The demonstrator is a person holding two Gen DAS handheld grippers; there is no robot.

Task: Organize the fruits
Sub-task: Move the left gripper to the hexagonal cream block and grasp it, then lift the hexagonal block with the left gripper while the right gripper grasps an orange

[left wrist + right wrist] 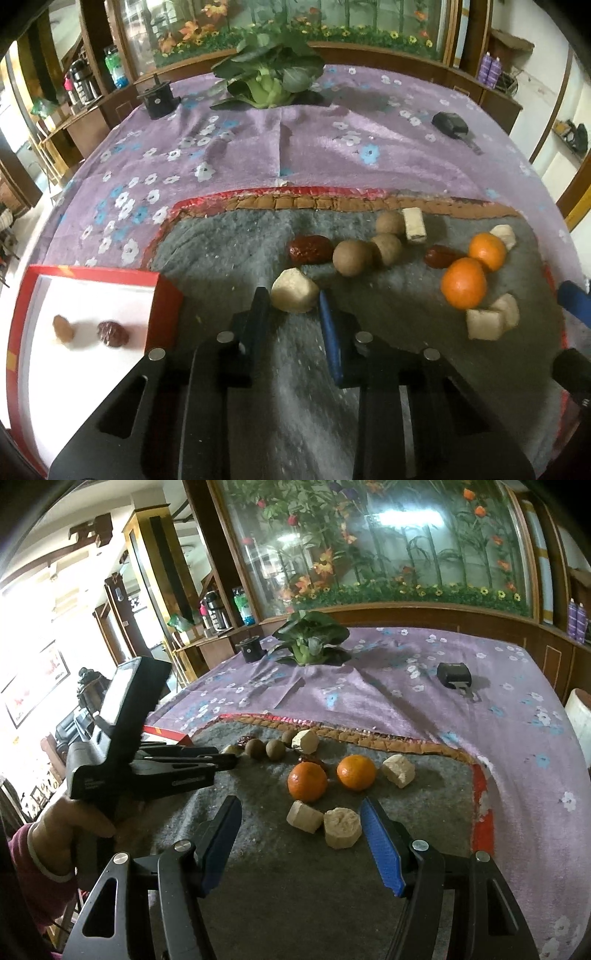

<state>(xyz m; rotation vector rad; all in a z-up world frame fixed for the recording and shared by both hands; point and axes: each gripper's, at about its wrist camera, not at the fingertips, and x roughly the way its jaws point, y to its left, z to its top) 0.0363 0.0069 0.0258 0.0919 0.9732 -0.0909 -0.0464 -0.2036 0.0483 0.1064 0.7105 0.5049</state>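
Fruits and pale chunks lie scattered on the grey felt mat [229, 240], which sits on the purple flowered tablecloth [258, 147]. Your left gripper [294, 301] has its fingers closed in on a pale cream chunk [294, 290] at the near middle of the mat; the black finger and the blue finger both look to be touching its sides, so it reads as pinched. Just beyond it: a red date [310, 249], then three round brown longans [352, 257] in a touching cluster, and a cream block [414, 220] by the mat's far edge. A second red date [439, 255] lies to the right, beside two oranges [463, 282] that touch each other. More cream chunks [485, 323] sit near the front orange.

The red-rimmed white box [92, 275] is at the mat's left side, and it holds one red date [112, 333] and one brownish fruit [63, 328], slightly blurred.

Your right gripper [301, 821] hangs spread wide over the near right part of the mat, nothing between its fingers; two cream chunks [341, 827] lie just beside the blue finger [380, 843]. From this view your left hand [77, 819] holds the other tool's handle, pink sleeve [22, 867] at the wrist.

Far side of the table: a leafy green vegetable [266, 79], a black round gadget [159, 98], a black tape-measure-like item [450, 123].
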